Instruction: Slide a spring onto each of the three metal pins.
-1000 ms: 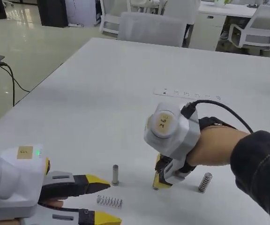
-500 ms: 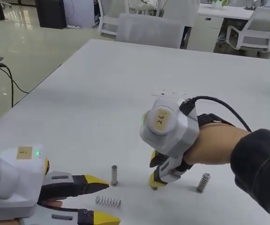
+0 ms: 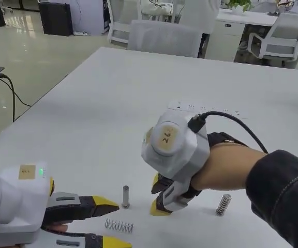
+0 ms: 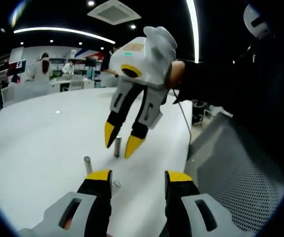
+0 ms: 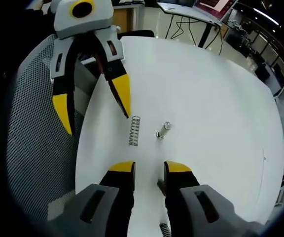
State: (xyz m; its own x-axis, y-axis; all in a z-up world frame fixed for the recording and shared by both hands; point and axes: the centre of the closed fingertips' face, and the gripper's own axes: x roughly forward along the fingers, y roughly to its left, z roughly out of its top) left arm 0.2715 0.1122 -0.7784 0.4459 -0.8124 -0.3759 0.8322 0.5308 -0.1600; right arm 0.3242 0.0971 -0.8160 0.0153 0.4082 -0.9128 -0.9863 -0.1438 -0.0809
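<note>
1. Head view: the right gripper [image 3: 158, 200] has shifted toward the bare pin [image 3: 125, 197], away from the sprung pin [image 3: 223, 204]; jaws parted, empty.
2. Left gripper view: the left gripper [image 3: 123, 224] is wide open, holding nothing.
3. Right gripper view: the loose spring [image 3: 115, 225] is unmoved, lying beside the bare pin near the tabletop [image 5: 221, 98] edge.

Shiny metal pin [image 3: 125, 197]; wire spring [image 3: 119, 226]; matt table [image 3: 113, 108].

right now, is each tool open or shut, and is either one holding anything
Left tool: open, holding nothing.
Right tool: open, holding nothing.
</note>
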